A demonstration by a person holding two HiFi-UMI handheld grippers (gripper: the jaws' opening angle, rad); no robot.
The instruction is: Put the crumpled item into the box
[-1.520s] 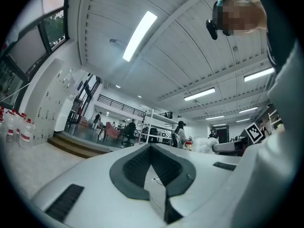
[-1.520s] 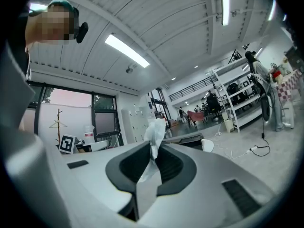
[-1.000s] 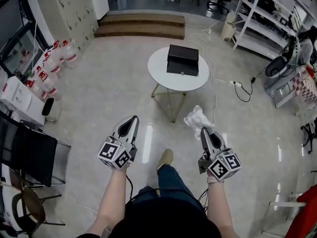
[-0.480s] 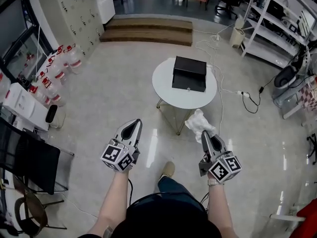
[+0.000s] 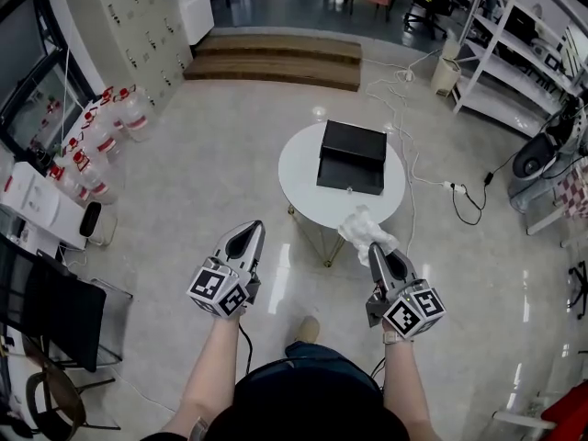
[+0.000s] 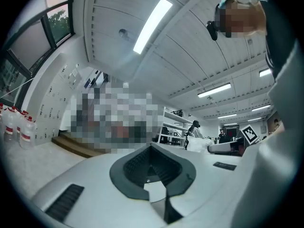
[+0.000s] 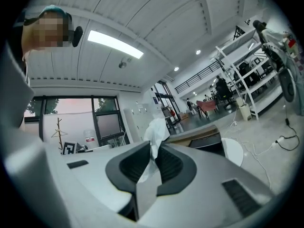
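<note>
Two grippers held out level in front of a round table [image 5: 299,168], crumpled item [image 5: 363,223] pinched in the right one.

Far left, by the wall, a row of water bottles [image 5: 92,136] standing on the shiny floor. Next, the left gripper [image 5: 247,230] pointing ahead, jaws pressed together, nothing between them. Past it, on the white table, a black box [image 5: 351,157] sitting toward the far edge, a little to the right. Then the crumpled item, white and soft-looking, sticking up out of the right gripper [image 5: 375,246], jaws almost together and squeezing its lower end. Seen from above right at the table's near right edge, close to the box but apart from it, not inside. Far right, white shelves [image 5: 514,53] and a black cable [image 5: 464,196] lying on the floor.
</note>
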